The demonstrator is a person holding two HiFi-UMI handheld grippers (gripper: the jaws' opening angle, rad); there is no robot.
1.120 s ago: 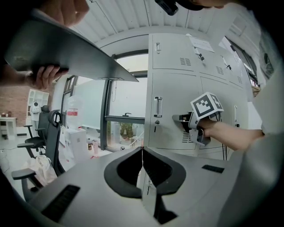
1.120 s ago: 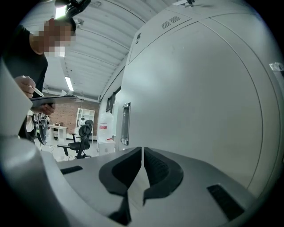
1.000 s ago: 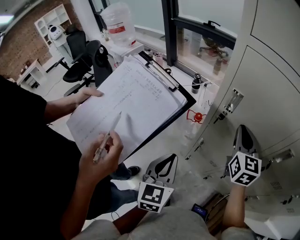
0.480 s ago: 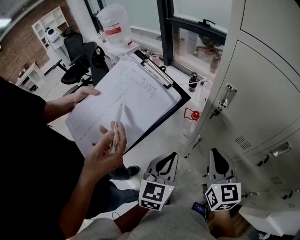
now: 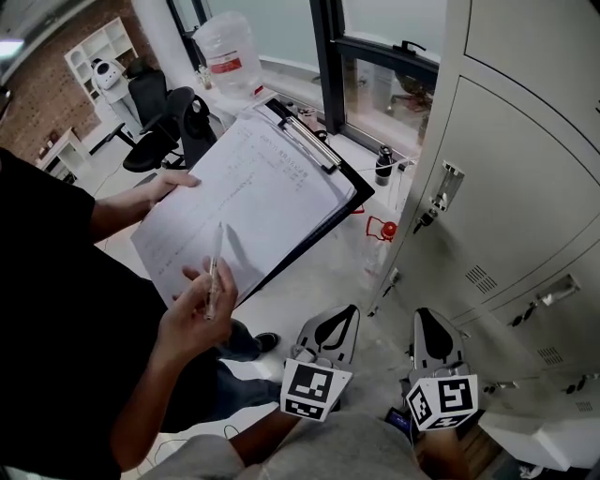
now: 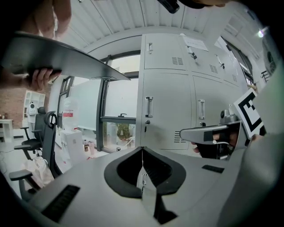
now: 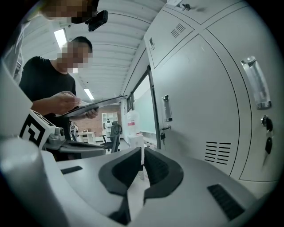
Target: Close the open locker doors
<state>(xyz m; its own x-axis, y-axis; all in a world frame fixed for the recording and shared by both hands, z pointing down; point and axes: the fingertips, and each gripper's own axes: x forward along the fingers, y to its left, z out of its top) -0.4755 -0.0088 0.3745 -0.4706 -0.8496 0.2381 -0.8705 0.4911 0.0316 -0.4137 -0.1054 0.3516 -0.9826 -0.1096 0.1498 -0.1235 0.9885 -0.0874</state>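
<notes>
**A:** Where does the light come from?

**B:** Mostly daylight through the window. The head view is bright, and the paper glares almost white (its print is barely legible). The pen throws a faint shadow on it.

**A:** Any lamps?

**B:** Strip lights on the ceiling show in the right gripper view. The locker doors are evenly lit.

**A:** Sharpness?

**B:** Fair in the middle. Both gripper views bend strongly and go black at the corners. The left tool, close to the lens, looks soft.
</notes>
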